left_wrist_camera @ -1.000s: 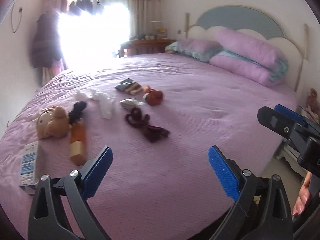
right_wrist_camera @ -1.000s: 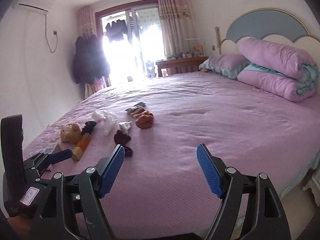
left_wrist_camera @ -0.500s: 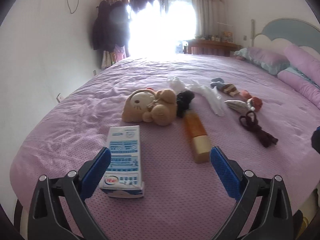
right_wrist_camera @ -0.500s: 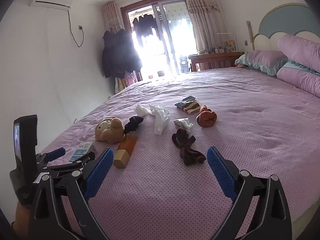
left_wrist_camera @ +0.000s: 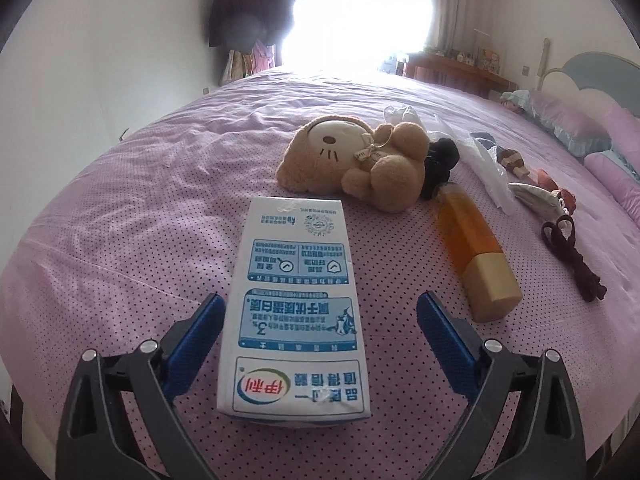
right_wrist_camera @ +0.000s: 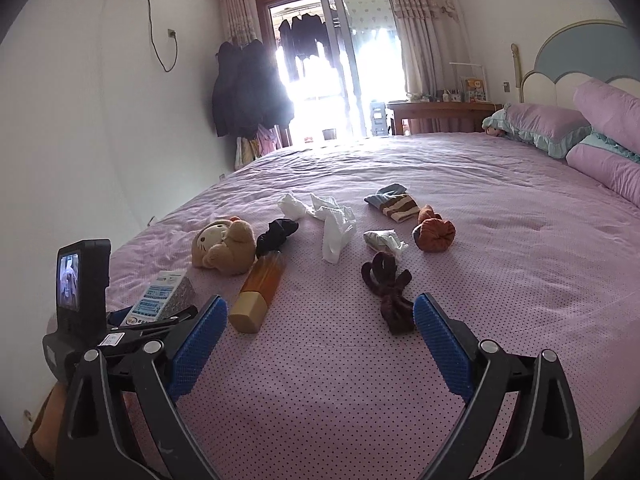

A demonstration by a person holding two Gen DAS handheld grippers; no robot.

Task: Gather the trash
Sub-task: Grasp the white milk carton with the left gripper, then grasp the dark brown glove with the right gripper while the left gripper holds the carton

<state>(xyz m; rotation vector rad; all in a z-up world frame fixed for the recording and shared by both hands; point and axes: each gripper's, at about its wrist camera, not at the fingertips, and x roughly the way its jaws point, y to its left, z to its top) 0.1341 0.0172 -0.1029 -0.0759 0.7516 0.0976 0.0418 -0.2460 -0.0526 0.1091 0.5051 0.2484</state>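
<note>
Here the white-and-blue printed milk carton [left_wrist_camera: 294,312] lay flat on the pink dotted bedspread [left_wrist_camera: 120,240] at the bed's near left edge, just in front of the tan plush bear [left_wrist_camera: 356,160]. The left gripper [left_wrist_camera: 320,320] straddled the carton's near half with its jaws closing, the carton between them but neither blue pad pressing on it yet. The right gripper [right_wrist_camera: 320,320] hung wide open over bare bedspread, holding nothing, with a dark brown knotted hair tie [right_wrist_camera: 390,284] just beyond it. The carton looked light and probably empty, its thin card walls likely to buckle under a hard squeeze, and its glossy print perhaps slippery. Its two long side edges seemed the best place to take hold, gently. To its right lay an amber bottle with a tan cap [left_wrist_camera: 476,256], and farther off crumpled white tissue [right_wrist_camera: 334,220].
</note>
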